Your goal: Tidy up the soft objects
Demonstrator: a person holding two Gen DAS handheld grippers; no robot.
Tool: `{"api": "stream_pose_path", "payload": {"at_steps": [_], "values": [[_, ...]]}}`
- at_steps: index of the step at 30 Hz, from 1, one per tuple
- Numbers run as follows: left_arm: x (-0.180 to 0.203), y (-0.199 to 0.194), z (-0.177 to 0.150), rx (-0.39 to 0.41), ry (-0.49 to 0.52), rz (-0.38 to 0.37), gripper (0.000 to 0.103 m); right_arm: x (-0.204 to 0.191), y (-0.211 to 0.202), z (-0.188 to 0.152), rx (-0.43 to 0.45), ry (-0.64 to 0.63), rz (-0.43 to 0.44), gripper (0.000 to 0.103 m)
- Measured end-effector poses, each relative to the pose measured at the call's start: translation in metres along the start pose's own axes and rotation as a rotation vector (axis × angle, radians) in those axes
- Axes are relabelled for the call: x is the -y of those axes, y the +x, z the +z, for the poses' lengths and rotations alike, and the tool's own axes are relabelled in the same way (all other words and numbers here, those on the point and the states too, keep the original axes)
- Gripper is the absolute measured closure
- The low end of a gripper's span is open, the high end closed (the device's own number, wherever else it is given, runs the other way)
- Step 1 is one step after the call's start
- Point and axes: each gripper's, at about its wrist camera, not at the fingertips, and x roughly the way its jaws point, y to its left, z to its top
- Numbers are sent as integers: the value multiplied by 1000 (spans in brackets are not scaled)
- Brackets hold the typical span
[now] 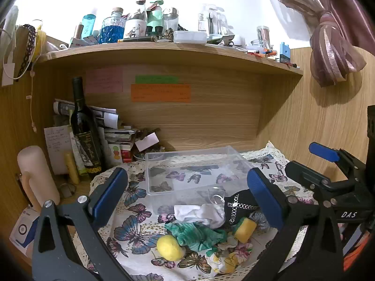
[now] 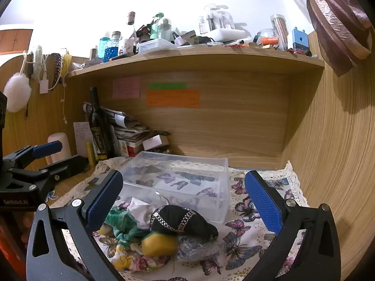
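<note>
A pile of soft things lies on a butterfly cloth (image 1: pixel 131 231) in front of a clear plastic box (image 1: pixel 194 171), which looks empty. The pile holds a black pouch with silver chain trim (image 1: pixel 239 205), a white cloth (image 1: pixel 199 213), a green cloth (image 1: pixel 196 233), a yellow ball (image 1: pixel 168 245), a yellow sponge (image 1: pixel 245 229) and a floral cloth (image 1: pixel 225 255). My left gripper (image 1: pixel 187 199) is open above the pile. My right gripper (image 2: pixel 185 201) is open over the black pouch (image 2: pixel 182 220), near the box (image 2: pixel 178 178). Both are empty.
A dark wine bottle (image 1: pixel 84 131), papers and small boxes crowd the back left corner. A pale candle (image 1: pixel 35 175) stands at the left. Wooden walls close in the back and right. A crowded shelf (image 1: pixel 164 49) hangs overhead.
</note>
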Motion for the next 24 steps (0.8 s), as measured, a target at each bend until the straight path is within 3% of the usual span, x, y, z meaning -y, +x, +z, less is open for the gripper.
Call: {"api": "stream_pose_path", "payload": {"at_steps": [24], "values": [[6, 0, 0, 0, 6, -14, 0, 1, -1, 1, 6, 8, 12, 0]]}}
